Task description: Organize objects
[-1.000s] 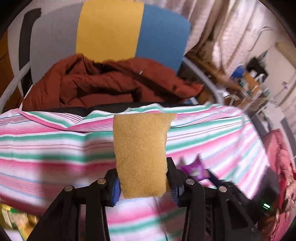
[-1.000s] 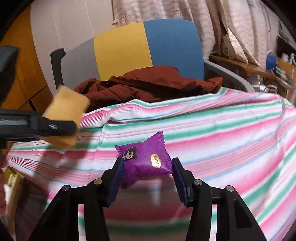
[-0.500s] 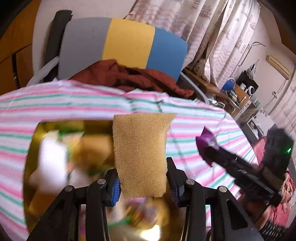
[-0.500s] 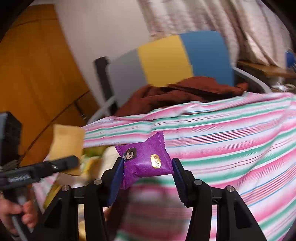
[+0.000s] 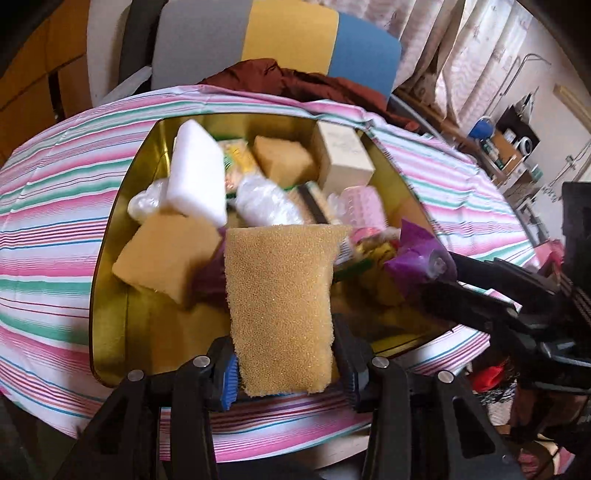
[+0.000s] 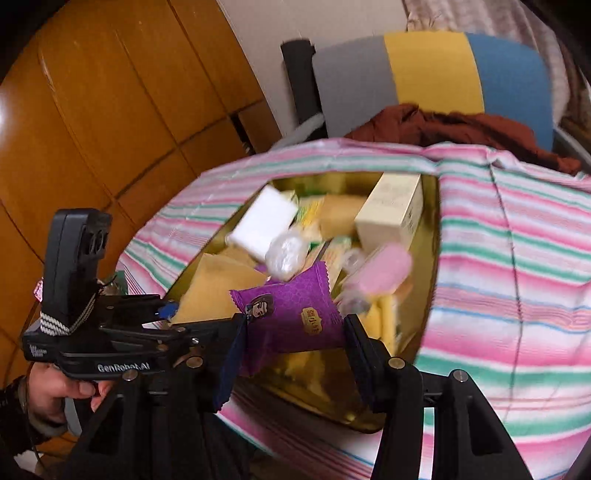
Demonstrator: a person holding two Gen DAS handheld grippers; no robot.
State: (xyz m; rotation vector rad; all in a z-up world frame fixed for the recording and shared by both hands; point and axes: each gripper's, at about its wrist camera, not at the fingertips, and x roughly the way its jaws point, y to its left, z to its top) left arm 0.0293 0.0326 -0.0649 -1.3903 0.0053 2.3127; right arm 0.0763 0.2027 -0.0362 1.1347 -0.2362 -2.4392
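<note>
My left gripper (image 5: 286,369) is shut on a yellow-brown sponge (image 5: 277,306) and hangs over the near part of a gold tin (image 5: 110,229). The right gripper (image 6: 293,339) has a purple snack packet (image 6: 291,314) between its pads. Its jaws are opening, and the packet still spans both pads, above the tin's (image 6: 432,280) near edge. In the left wrist view the purple packet (image 5: 413,258) pokes in from the right. The tin holds several things: a white block (image 5: 195,173), a cream box (image 5: 343,155), a pink item (image 5: 362,206) and two sponges (image 5: 166,258).
The tin lies on a table under a pink, green and white striped cloth (image 5: 48,206). Behind it stands a chair with a grey, yellow and blue back (image 5: 288,33) and a rust-brown jacket (image 5: 295,81) on it. Wooden cabinets (image 6: 92,110) are at the left. A hand (image 6: 55,395) grips the left tool.
Both grippers have swept sideways across the table, and the tin has come into view under them. The sponge and the packet have stayed between their pads.
</note>
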